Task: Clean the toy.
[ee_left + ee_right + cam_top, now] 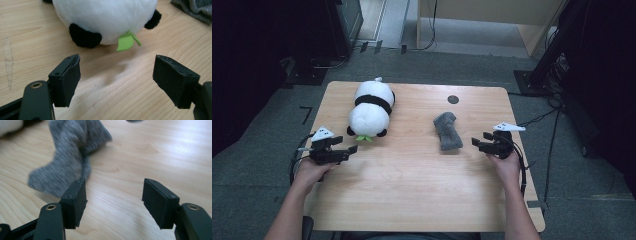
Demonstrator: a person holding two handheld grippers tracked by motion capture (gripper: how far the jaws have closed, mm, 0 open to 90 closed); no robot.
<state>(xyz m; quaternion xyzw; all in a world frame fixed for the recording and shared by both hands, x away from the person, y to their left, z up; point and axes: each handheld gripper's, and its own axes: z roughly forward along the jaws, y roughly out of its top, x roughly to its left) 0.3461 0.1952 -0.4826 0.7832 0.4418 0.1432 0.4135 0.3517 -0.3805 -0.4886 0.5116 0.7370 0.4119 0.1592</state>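
Two things are laid on the pale wooden worktop (412, 170): a white and black plush panda toy (371, 107) at the far left and a grey knitted sock (447, 131) right of centre.

The left hand-held gripper (347, 151) is held low, just short of the panda's near end. Its jaws are spread wide apart with nothing between them. In the left gripper view the panda (105, 17) is seen straight ahead, its black foot (85, 37) and a green felt leaf (126, 42) nearest the pads. The toy's long axis is run away from the person, so its rounded base is presented.

The right hand-held gripper (477, 144) is held just beside the sock's near end, to its right, jaws likewise parted and empty. In the right gripper view the sock (72, 162) is seen ahead and left, beyond the left pad (75, 202). Its long axis is run from near to far, slightly tilted.

Each thing is judged nearer to the arm on its own side; a short forward reach is judged sufficient for either.
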